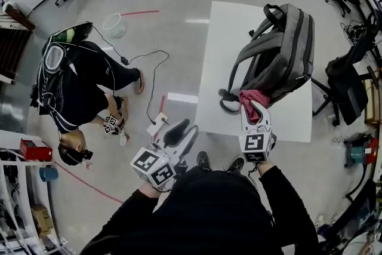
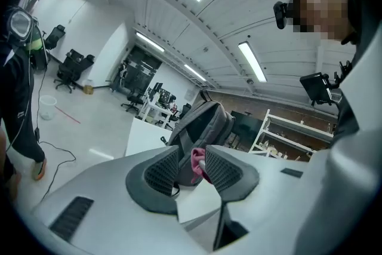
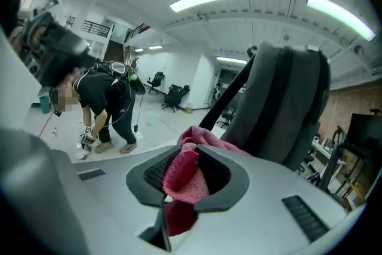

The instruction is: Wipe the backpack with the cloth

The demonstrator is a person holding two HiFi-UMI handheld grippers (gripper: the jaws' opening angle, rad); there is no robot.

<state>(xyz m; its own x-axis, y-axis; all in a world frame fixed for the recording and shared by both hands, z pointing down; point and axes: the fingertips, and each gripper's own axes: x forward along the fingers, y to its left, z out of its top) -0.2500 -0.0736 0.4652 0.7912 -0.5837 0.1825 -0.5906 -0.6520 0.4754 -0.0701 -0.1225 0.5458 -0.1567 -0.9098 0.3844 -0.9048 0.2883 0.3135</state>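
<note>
Grey backpack (image 1: 286, 51) stands upright, handle (image 1: 273, 10) topmost; right fingers (image 3: 224, 176) clamp cloth (image 3: 182, 179), left fingers (image 2: 159, 174) apart.

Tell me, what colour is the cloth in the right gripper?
Pinkish red. The cloth shows best in the right gripper view.

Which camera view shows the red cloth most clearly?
The right gripper view: the cloth is large there, clamped in the right claw. The head view shows it small at the backpack; the left gripper view shows only a distant scrap.
</note>
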